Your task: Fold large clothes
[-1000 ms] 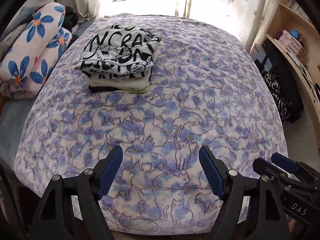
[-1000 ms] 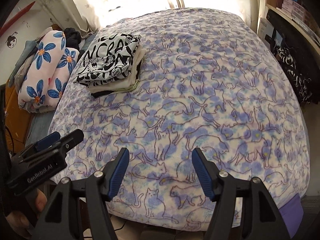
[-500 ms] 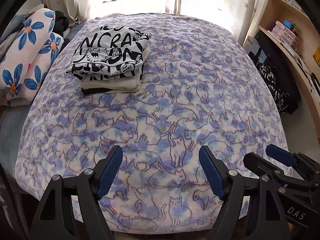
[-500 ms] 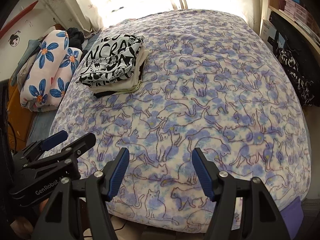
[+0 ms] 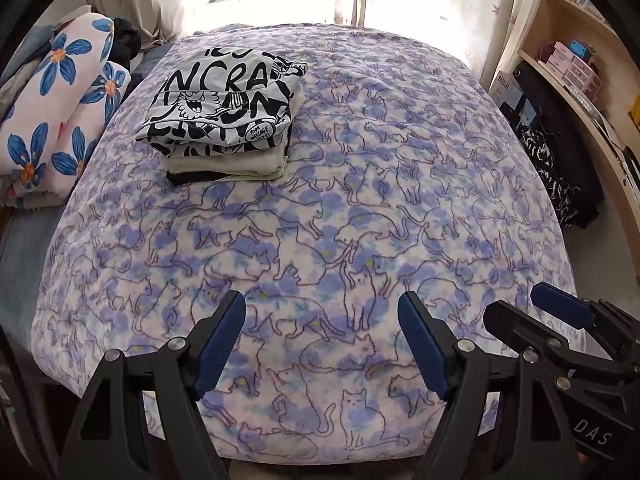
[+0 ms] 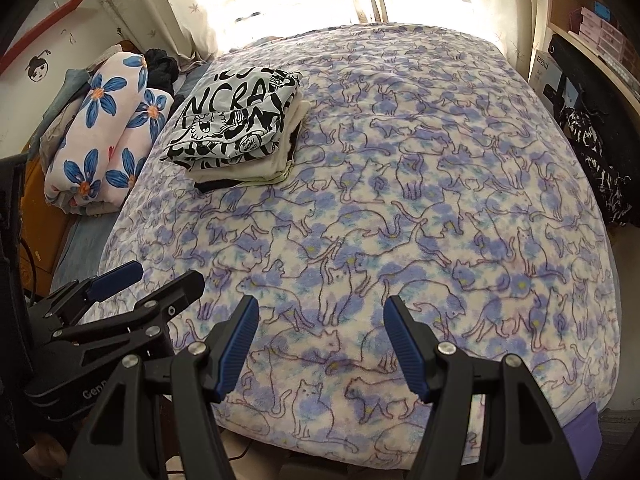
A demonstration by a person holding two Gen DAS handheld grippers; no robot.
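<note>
A stack of folded clothes [image 5: 228, 120] [image 6: 240, 128] lies at the far left of the bed, a black-and-white lettered garment on top, cream and black pieces under it. The bed is covered by a purple cat-print blanket [image 5: 360, 208] [image 6: 400, 208]. My left gripper [image 5: 322, 312] hangs open over the blanket's near edge, nothing between its blue pads. My right gripper [image 6: 320, 316] is open too, empty, over the same near edge. Each gripper shows in the other's view: the right one [image 5: 560, 320] at lower right, the left one [image 6: 132, 284] at lower left.
A rolled blanket with blue flowers [image 5: 52, 120] [image 6: 104, 144] lies left of the bed. Curtains and a bright window stand behind. Wooden shelves [image 5: 576, 64] with boxes and a dark patterned cloth [image 5: 556, 176] line the right side.
Both views have shifted slightly, with the folded stack sitting a little further right in the left wrist view. Both grippers stay open and empty.
</note>
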